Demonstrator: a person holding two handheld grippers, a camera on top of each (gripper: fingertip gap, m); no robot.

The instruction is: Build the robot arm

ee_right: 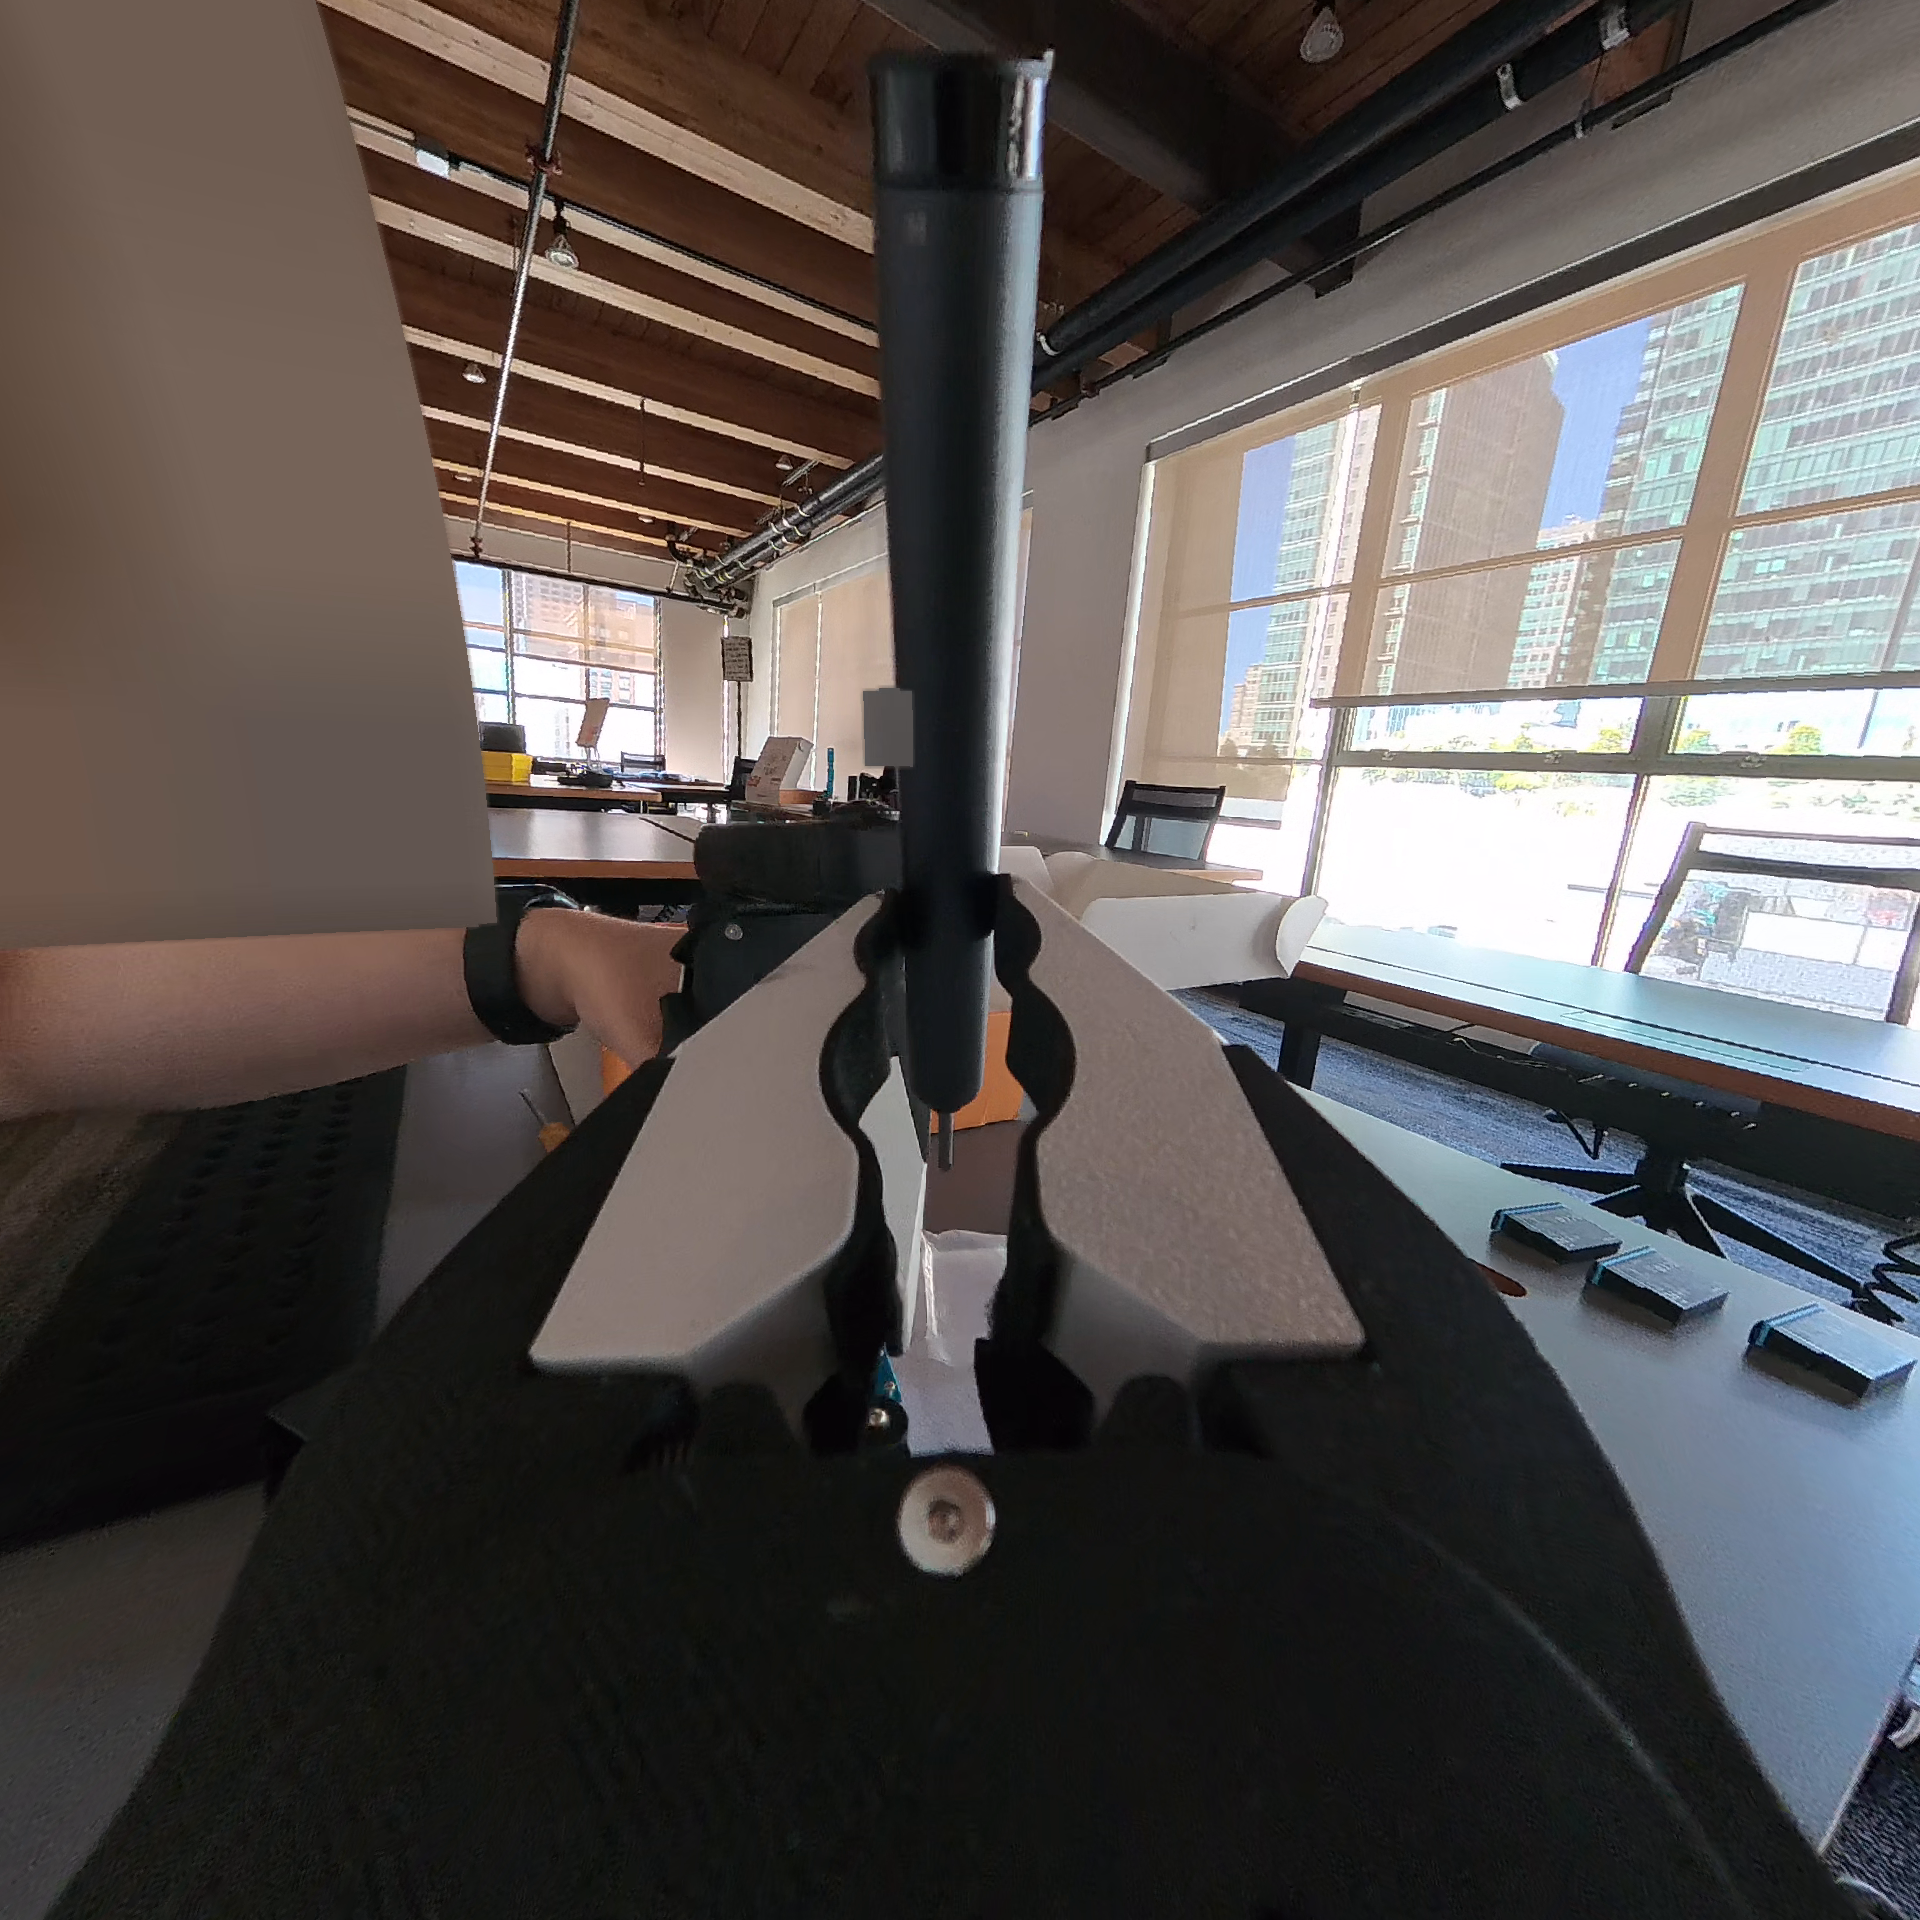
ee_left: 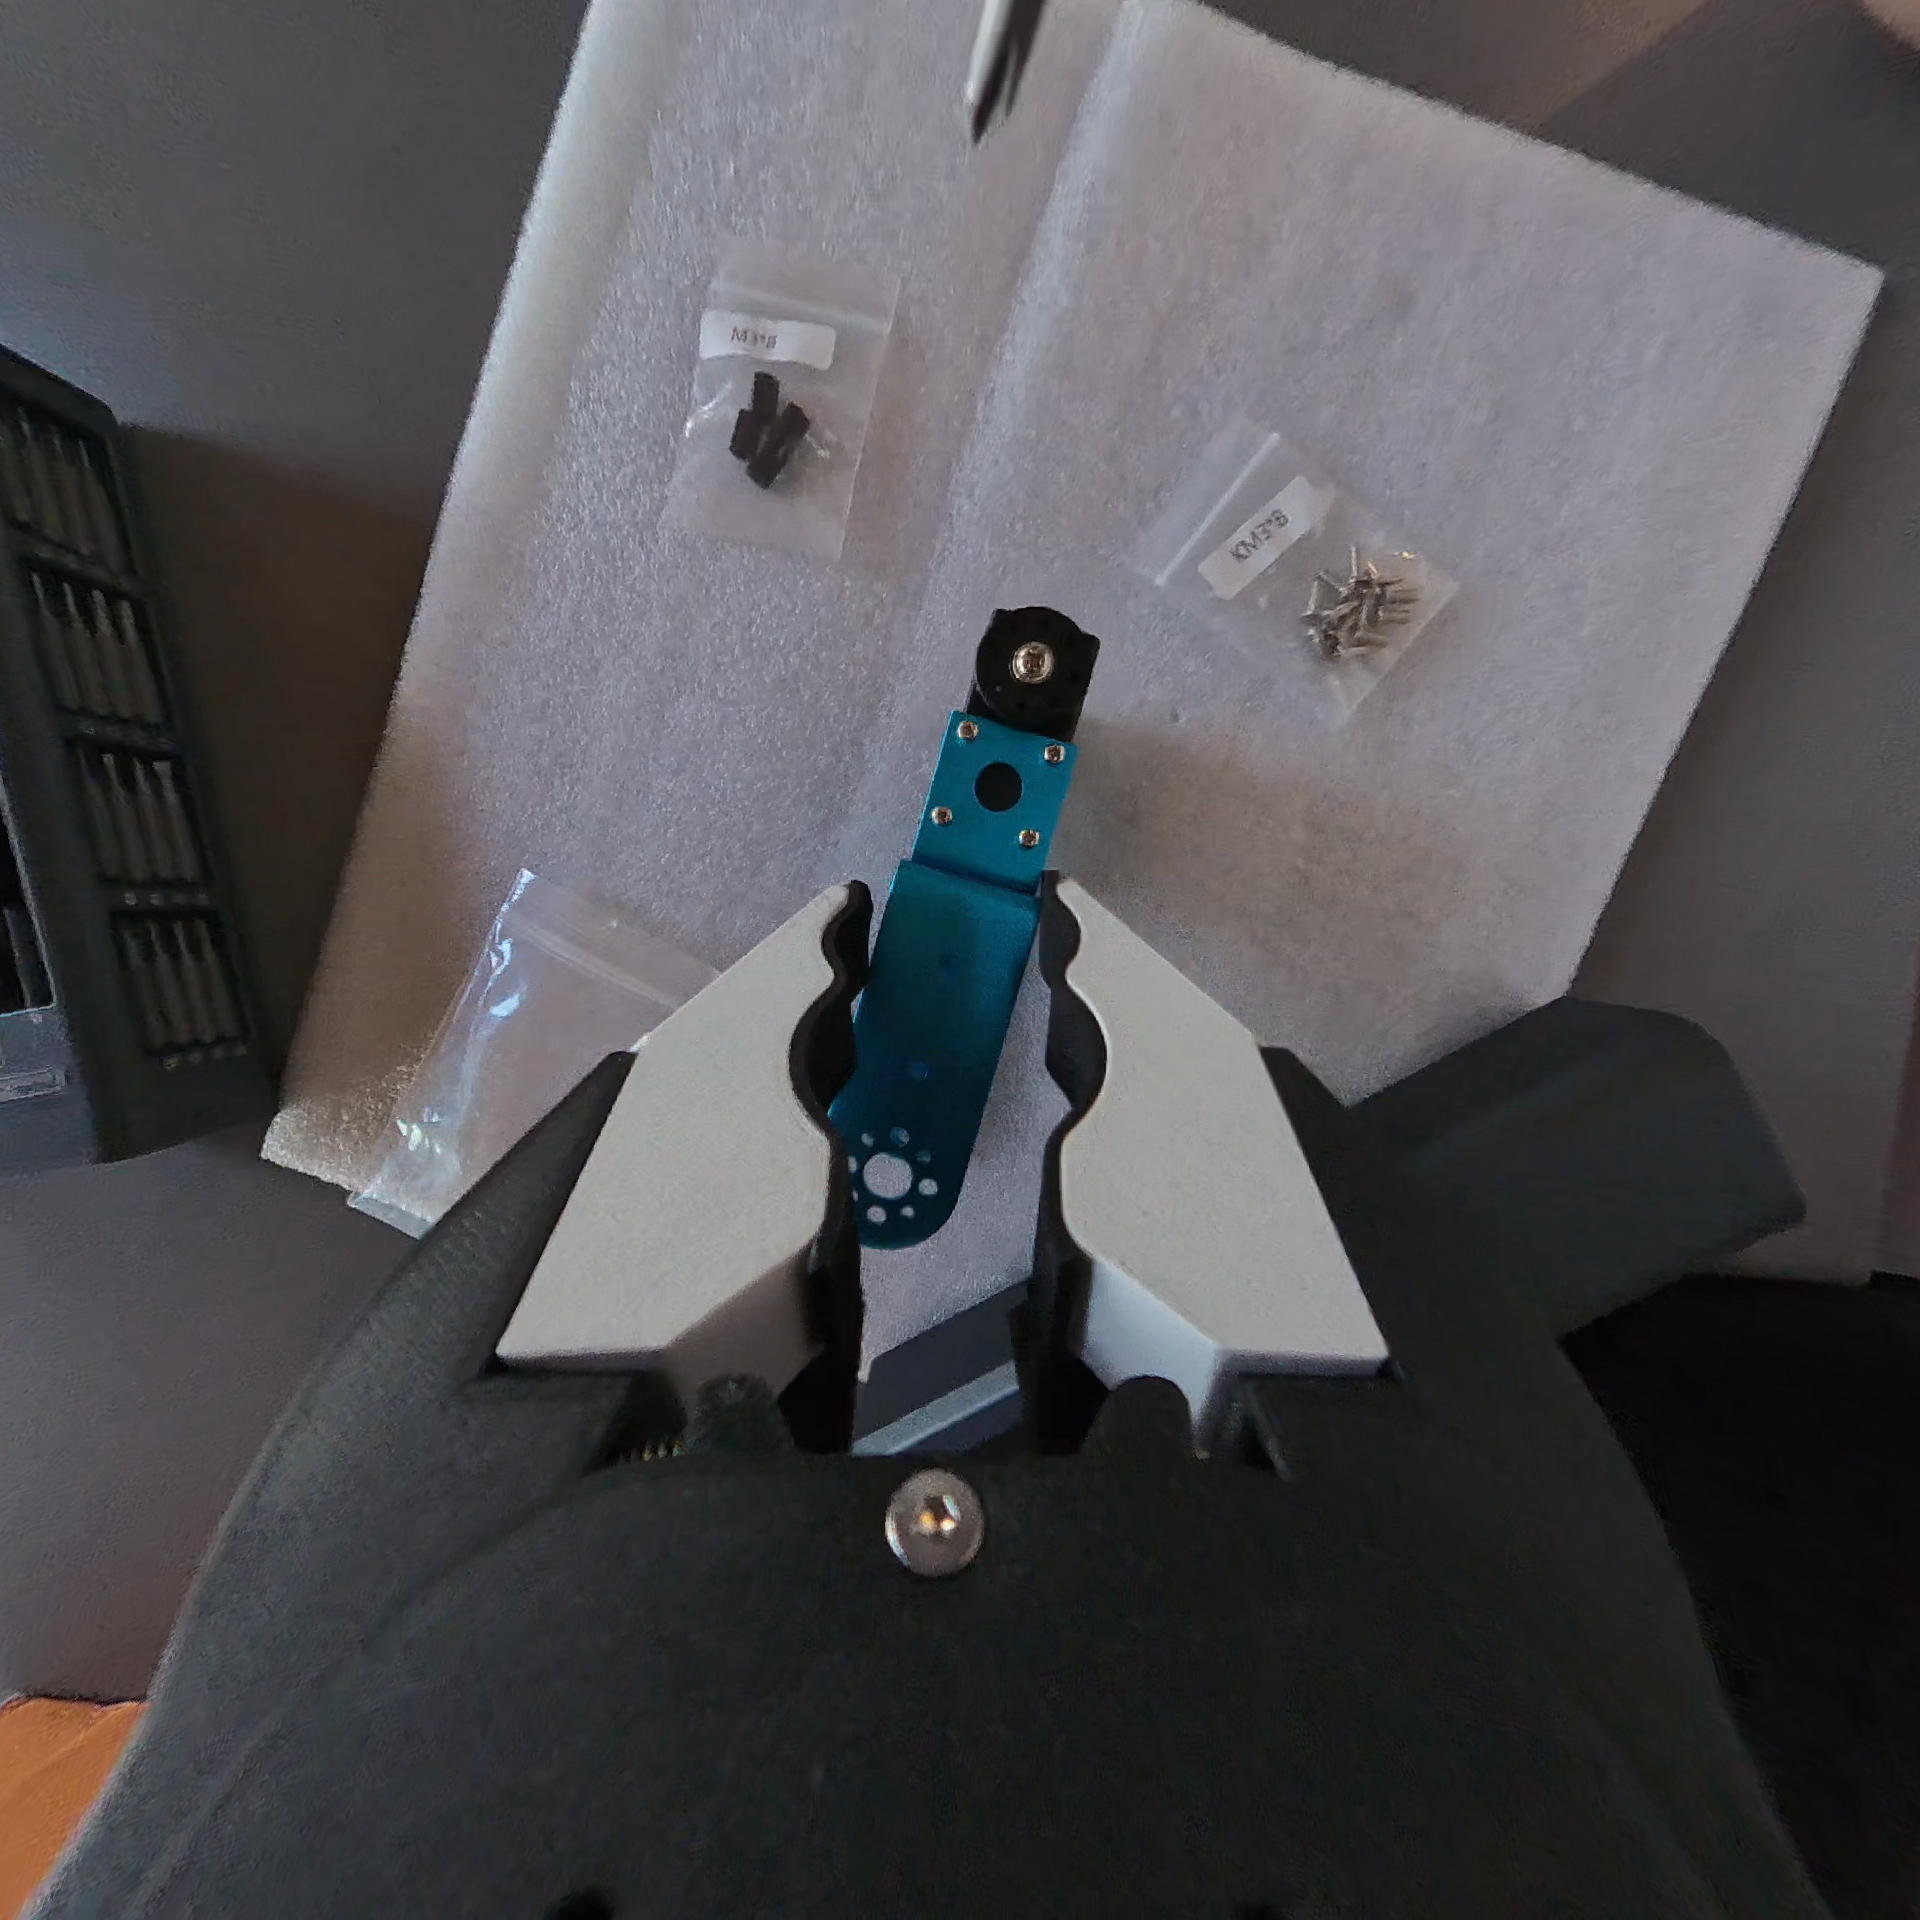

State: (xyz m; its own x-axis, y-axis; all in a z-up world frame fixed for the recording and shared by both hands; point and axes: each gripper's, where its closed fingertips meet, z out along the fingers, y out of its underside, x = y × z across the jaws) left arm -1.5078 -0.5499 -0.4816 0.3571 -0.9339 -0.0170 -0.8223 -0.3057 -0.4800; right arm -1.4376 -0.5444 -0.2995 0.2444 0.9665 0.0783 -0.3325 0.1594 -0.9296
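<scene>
My left gripper point(ee_left: 951, 899) is shut on a blue metal bracket point(ee_left: 940, 1029) with a black servo horn point(ee_left: 1034, 665) screwed to its far end. It holds the bracket just over a white foam sheet point(ee_left: 1351, 364). My right gripper point(ee_right: 945, 904) is shut on a dark grey screwdriver point(ee_right: 951, 582). The screwdriver stands upright with its bit end toward the camera, and its tip point(ee_left: 982, 73) shows at the top of the left wrist view. The left gripper also shows in the right wrist view point(ee_right: 779, 883), held by a person's hand.
On the foam lie a bag of black screws point(ee_left: 774, 426), a bag of silver screws point(ee_left: 1351, 613) and an empty clear bag point(ee_left: 499, 1039). A dark screwdriver-bit case point(ee_left: 94, 748) stands at the left. Three dark blue-edged blocks point(ee_right: 1652, 1283) lie on the grey table to the right.
</scene>
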